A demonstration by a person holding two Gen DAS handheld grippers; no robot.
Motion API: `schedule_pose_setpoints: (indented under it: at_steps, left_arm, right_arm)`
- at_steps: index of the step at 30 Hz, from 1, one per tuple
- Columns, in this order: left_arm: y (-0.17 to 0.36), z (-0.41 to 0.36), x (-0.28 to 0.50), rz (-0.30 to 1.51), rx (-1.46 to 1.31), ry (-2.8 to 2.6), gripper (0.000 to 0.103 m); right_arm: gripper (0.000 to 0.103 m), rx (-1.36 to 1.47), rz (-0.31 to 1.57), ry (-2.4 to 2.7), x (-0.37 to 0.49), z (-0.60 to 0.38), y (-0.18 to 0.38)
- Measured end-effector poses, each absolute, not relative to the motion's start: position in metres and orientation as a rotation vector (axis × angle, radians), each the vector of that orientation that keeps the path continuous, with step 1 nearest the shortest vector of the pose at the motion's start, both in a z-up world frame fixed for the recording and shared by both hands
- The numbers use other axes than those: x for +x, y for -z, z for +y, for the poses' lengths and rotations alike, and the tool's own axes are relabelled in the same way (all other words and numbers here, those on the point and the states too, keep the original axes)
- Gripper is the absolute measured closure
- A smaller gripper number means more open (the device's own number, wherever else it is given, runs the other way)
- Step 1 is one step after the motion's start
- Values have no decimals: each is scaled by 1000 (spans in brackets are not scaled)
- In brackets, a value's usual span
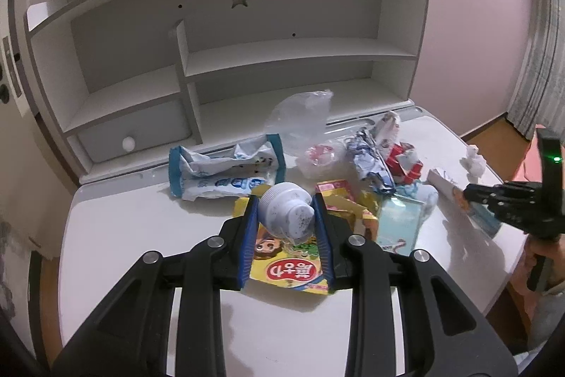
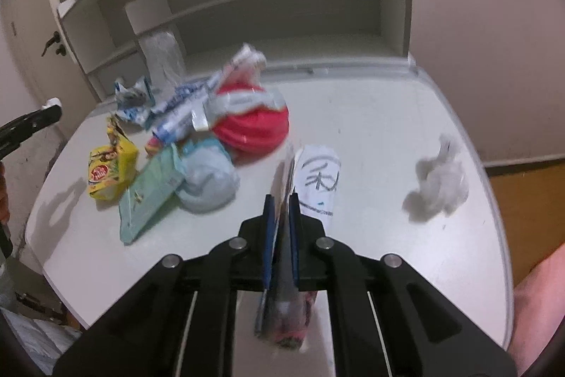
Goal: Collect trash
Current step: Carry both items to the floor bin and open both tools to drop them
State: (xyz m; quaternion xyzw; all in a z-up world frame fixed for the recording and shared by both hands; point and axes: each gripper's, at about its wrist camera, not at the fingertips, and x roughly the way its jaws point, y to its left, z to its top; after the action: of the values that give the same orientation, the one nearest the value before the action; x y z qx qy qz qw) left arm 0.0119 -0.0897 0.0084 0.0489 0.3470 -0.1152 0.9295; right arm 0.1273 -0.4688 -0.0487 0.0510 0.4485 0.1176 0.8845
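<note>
Left tool (image 1: 286,221) is clamped on a small white bottle (image 1: 287,212) with dark specks, cap pointing away, held just above a yellow snack box (image 1: 295,265) with a red oval logo in Korean script I can't really read, plus a cartoon kid's face. Right tool (image 2: 281,228) is pinched together on a flat wrapper (image 2: 319,181) that sticks out past the fingers; the white end has a big hand-drawn looking character in a circle and some tiny print that's too blurry to make out. Beside the box on the counter (image 1: 141,235) is a pale green packet (image 1: 399,221), then a blue and white crumpled wrapper (image 1: 222,174), a red and white crushed carton (image 1: 404,165) and a clear plastic bag (image 1: 300,119) further back. A crumpled tissue (image 2: 438,182) sits well apart on the right side. Behind it all there's a white shelf unit (image 1: 226,59) with a star cutout.
</note>
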Motion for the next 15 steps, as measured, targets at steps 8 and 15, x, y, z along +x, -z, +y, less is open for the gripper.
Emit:
schedule_pose_setpoints:
  at_steps: [8, 15]
  left_arm:
    - [-4, -82, 9, 731, 76, 227, 73]
    - [-1, -76, 14, 743, 71, 225, 73]
  right_arm:
    - [24, 7, 956, -171, 128, -459, 64]
    - [92, 0, 978, -221, 134, -447, 73]
